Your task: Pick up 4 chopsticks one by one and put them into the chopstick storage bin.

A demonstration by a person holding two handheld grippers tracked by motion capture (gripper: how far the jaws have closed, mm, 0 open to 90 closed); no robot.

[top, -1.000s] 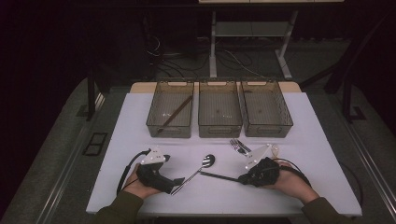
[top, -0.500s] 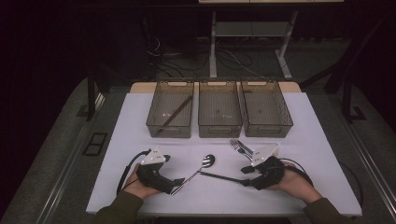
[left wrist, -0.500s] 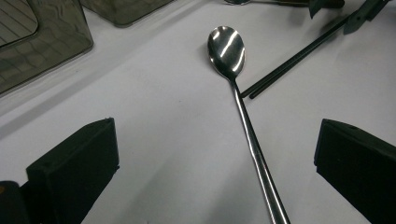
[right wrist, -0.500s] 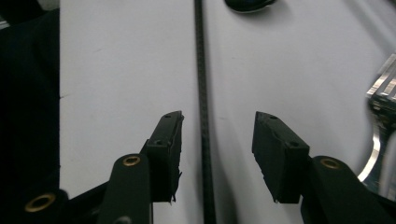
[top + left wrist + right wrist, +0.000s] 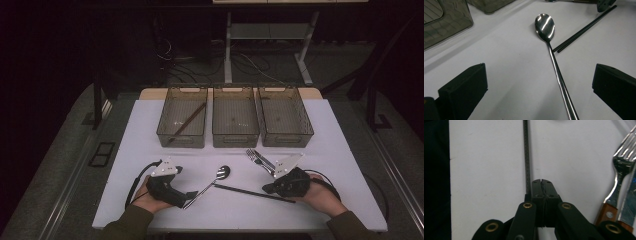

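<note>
A steel spoon (image 5: 216,179) lies on the white table (image 5: 325,150), bowl pointing away from me. My left gripper (image 5: 192,195) rests over its handle with the jaws wide open; the spoon (image 5: 554,60) runs between them untouched. A black chopstick (image 5: 250,192) lies level between the two hands. My right gripper (image 5: 267,189) sits at its right end. Its jaws have just been closing and now meet, shut, with nothing between them (image 5: 542,182). The chopstick (image 5: 526,157) passes just outside the left jaw.
A fork (image 5: 621,167) and a knife (image 5: 630,202) with wooden handles lie together beside the right gripper. Three smoky plastic bins (image 5: 235,137) stand in a row at the back; the left bin (image 5: 165,132) holds a brown chopstick (image 5: 187,122).
My right hand has shifted a little to the right near the chopstick's end. The left hand and the spoon have stayed put.
</note>
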